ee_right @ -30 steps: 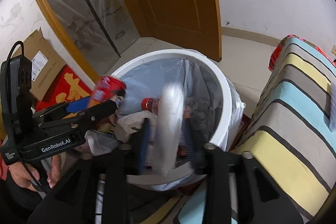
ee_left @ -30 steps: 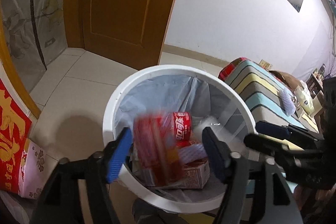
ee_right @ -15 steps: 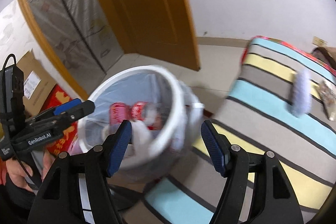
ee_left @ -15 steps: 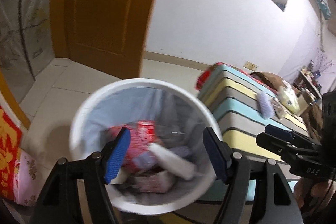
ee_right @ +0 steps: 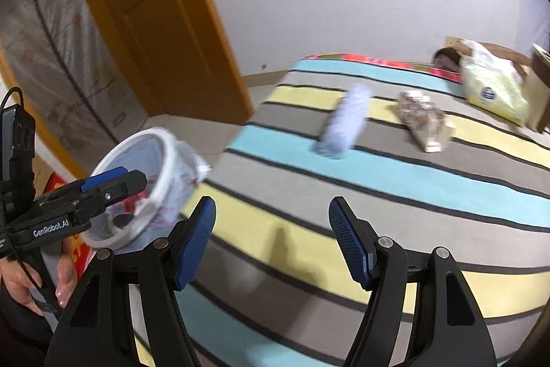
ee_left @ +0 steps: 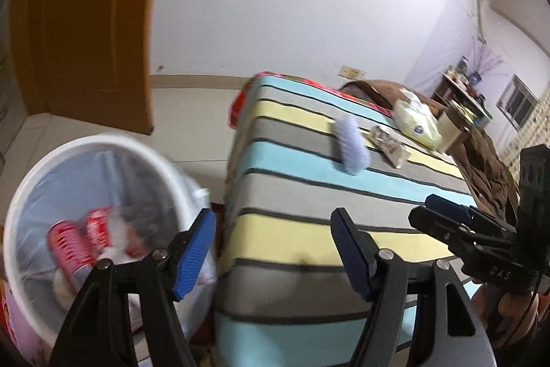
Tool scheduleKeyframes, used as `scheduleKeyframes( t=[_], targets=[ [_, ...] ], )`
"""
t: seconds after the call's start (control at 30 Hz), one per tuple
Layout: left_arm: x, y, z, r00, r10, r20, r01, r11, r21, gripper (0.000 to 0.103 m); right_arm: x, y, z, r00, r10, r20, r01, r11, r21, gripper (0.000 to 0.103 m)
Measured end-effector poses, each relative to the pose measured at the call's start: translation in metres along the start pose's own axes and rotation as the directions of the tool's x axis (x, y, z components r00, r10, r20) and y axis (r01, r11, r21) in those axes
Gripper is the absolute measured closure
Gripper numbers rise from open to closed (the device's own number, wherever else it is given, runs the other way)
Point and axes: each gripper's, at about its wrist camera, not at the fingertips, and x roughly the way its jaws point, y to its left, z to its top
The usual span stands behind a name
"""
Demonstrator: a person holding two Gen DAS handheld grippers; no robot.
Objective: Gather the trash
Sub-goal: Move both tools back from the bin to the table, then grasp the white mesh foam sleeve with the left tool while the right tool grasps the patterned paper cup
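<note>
Trash bin (ee_left: 103,143): a round white plastic pail with a smooth thick rim, lined with a thin translucent bag. It stands on the tiled floor just beside the foot of the bed (ee_left: 309,195), near the orange wooden door (ee_left: 86,23). Contents: red labelled cans or bottles (ee_left: 68,246) and crumpled white material; finer detail is blurred.

Bed surface: a flat cover with broad stripes of grey, pale yellow and light blue, separated by thin dark lines. Lying on it, well apart from the bin:
- a fuzzy pale-blue elongated item (ee_right: 343,122);
- a crinkled, shiny wrapper packet (ee_right: 426,119), beside the fuzzy item;
- a soft yellow-and-white pack (ee_right: 495,92), farther back.

Left gripper (ee_left: 275,250): fingers stand wide apart, with ribbed blue pads, nothing between them; positioned over the bed edge next to the bin.

Right gripper (ee_right: 271,239): fingers wide apart, nothing between them; positioned over the striped cover.
</note>
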Motion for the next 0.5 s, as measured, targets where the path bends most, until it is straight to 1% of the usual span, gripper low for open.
scheduleKeyframes(
  t=[0.1, 0.17, 0.27, 0.5],
  targets=[
    [0.012, -0.020, 0.009, 1.000, -0.017, -0.007, 0.017, 0.999, 0.034, 0.032, -0.004, -0.022, 0.003, 0.999, -0.033, 0.014, 0.033, 0.999, 0.031, 0.035],
    [0.020, -0.032, 0.015, 1.000, -0.024, -0.007, 0.025, 0.998, 0.051, 0.032, -0.005, -0.038, 0.005, 0.998, -0.055, 0.020, 0.054, 0.997, 0.053, 0.041],
    [0.035, -0.047, 0.024, 0.999, -0.034, -0.013, 0.035, 0.997, 0.071, 0.032, -0.005, -0.059, 0.009, 0.996, -0.082, 0.024, 0.080, 0.994, 0.072, 0.047],
    [0.074, -0.072, 0.039, 0.998, -0.034, -0.044, 0.038, 0.994, 0.106, 0.032, 0.001, -0.092, 0.014, 0.993, -0.114, 0.028, 0.110, 0.989, 0.100, 0.051]
  ],
)
